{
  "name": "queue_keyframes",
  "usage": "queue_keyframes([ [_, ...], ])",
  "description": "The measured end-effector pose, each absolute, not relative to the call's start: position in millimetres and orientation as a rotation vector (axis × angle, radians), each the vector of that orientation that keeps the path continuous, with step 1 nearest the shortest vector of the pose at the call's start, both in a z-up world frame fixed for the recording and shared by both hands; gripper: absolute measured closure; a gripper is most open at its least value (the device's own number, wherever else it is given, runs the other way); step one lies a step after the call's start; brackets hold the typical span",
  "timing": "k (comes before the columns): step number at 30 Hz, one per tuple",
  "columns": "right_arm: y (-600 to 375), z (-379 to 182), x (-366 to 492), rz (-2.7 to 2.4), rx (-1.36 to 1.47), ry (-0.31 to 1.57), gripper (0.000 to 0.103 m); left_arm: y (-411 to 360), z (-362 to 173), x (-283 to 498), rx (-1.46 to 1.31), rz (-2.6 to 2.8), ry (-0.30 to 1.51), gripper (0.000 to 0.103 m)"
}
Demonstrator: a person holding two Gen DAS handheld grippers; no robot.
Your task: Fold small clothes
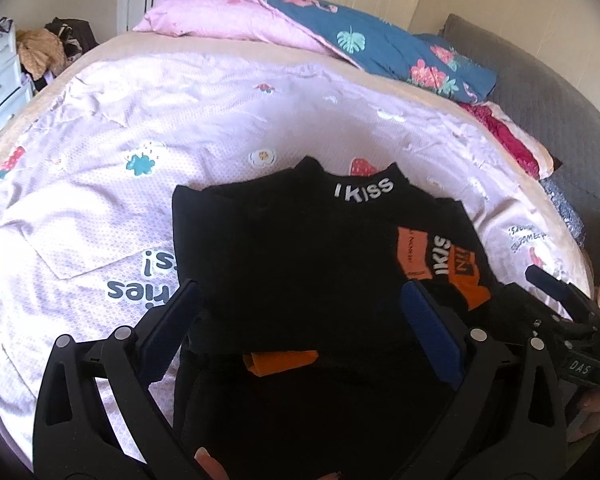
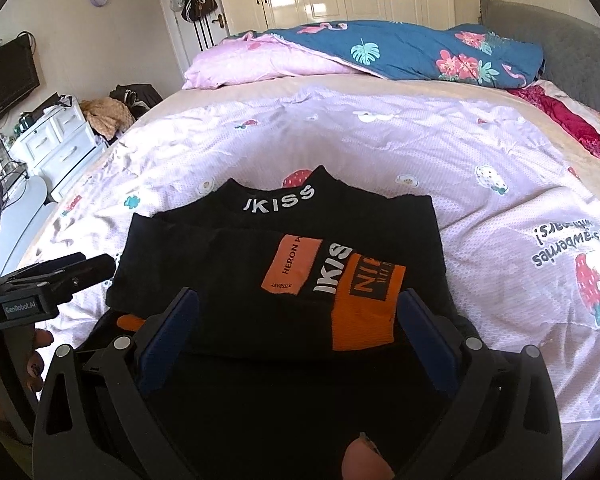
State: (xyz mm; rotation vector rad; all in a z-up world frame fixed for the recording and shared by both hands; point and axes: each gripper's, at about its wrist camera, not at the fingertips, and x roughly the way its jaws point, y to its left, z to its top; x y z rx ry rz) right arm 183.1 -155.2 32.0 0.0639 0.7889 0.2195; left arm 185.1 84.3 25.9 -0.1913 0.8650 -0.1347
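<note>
Black top mostly folded on the bed, one fold likely left.

I see the black top lying on the pink bedsheet, collar away from me, sleeves apparently tucked in and the body narrowed to a rectangle. My left tongs and right tongs are both spread wide over its near hem, pinching nothing. I judge the bottom-to-collar fold is still to do.
</note>
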Motion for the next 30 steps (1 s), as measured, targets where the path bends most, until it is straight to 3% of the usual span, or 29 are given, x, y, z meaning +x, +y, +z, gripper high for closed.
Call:
queue_keyframes([
  [30,-185,75,125,0.236,0.090,0.695,0.004,77,61,102,-0.169,-0.097,0.783,0.009],
])
